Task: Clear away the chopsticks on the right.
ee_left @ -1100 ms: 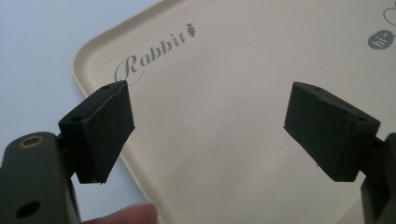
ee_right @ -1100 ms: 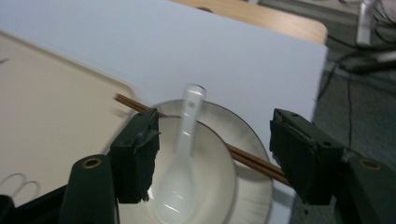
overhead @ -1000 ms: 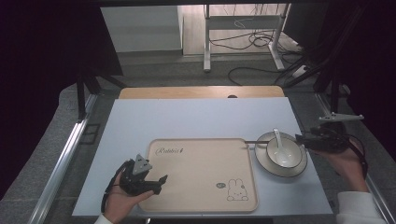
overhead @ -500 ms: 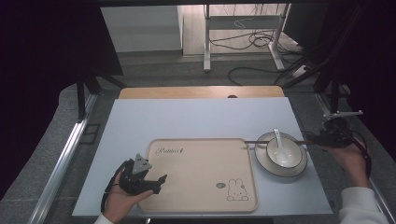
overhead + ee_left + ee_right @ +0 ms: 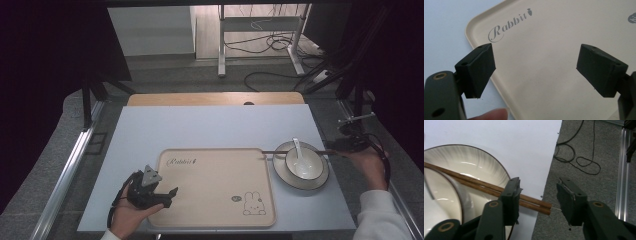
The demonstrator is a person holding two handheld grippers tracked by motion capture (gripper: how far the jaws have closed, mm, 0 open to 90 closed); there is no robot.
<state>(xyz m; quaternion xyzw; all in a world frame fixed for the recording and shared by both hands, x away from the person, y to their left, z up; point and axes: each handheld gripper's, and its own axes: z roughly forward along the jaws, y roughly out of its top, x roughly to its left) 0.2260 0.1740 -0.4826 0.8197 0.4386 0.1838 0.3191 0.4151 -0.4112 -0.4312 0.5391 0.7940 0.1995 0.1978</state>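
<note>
Brown wooden chopsticks (image 5: 486, 188) lie side by side across a white bowl (image 5: 305, 163) holding a white spoon (image 5: 298, 149), bowl on a dark-rimmed plate (image 5: 282, 176) just right of the empty beige "Rabbit" tray (image 5: 215, 185).

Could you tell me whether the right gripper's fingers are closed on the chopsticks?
No, the right gripper is open, with the chopsticks lying across the plate untouched by the far finger.

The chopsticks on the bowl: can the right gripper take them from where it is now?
Probably yes. The right gripper is open, and the chopsticks' ends already lie between its jaws, over the table edge, with nothing blocking them.
</note>
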